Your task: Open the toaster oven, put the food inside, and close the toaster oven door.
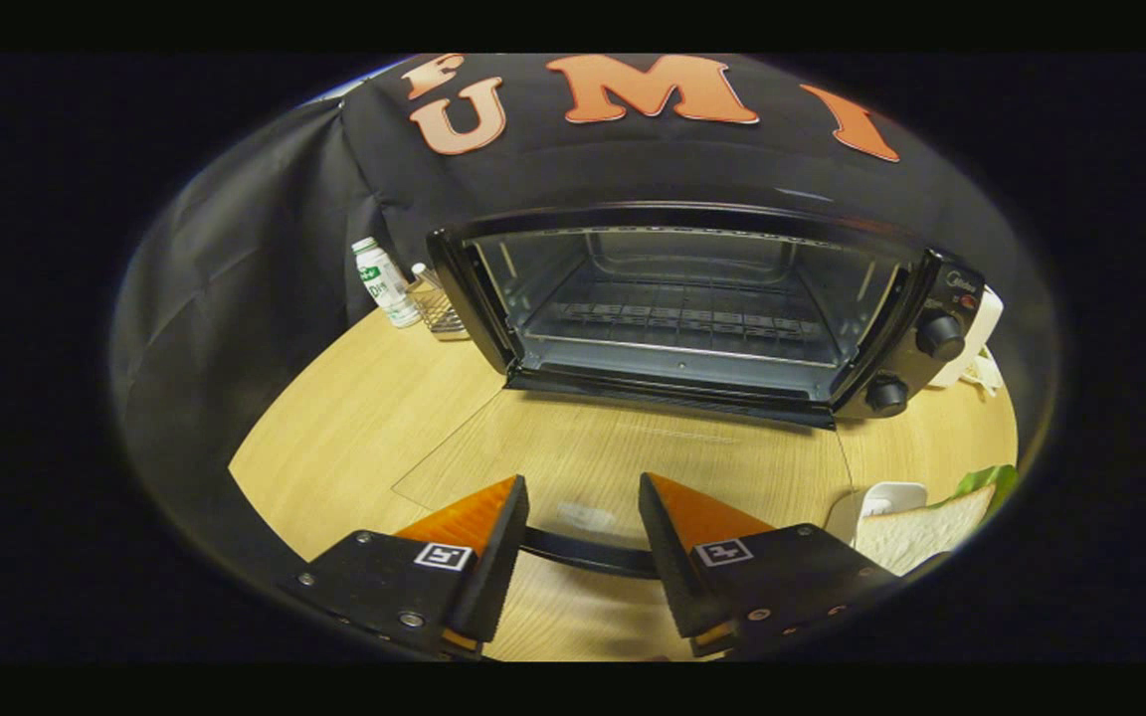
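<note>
Bottle (380, 278) and rack (437, 310) sit left of the oven (682, 308), whose glass door (623, 467) lies flat with its handle (588, 552) between the fingers. The gripper (583, 542) is parted and grips nothing (bread (916, 537) waits to its right). Swing right for the bread, lifting clear of the door's edge; open table either side gives room.

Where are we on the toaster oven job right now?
Done: the toaster oven is open, its glass door flat on the table. In hand: nothing; the tool is open with the door handle between its fingers. Left: put the bread slice on the rack, then close the door.
</note>
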`<action>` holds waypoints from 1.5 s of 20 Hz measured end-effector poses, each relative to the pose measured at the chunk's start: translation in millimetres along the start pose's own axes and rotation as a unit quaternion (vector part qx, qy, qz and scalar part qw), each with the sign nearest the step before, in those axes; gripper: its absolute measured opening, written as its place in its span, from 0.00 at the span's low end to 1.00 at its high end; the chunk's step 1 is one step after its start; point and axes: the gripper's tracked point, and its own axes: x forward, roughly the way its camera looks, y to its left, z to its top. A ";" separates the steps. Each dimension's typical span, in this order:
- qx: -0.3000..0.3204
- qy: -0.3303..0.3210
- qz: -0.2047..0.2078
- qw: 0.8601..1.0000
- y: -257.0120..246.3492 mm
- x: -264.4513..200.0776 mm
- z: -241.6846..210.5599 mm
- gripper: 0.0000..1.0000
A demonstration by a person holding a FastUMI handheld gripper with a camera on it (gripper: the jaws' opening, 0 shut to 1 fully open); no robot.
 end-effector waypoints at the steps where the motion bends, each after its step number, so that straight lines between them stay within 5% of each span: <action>1: -0.001 0.013 -0.002 1.000 -0.6 5.0 -10.7 0.67; 10: 0.040 0.022 0.004 0.999 -1.0 -2.0 -17.7 0.65; 14: 0.036 -0.021 0.004 0.999 -8.8 -40.9 3.1 0.79; 19: 0.026 -0.075 -0.016 0.997 -46.7 -104.2 37.8 0.96; 30: 0.082 -0.071 -0.121 0.987 -192.2 -179.2 14.9 0.98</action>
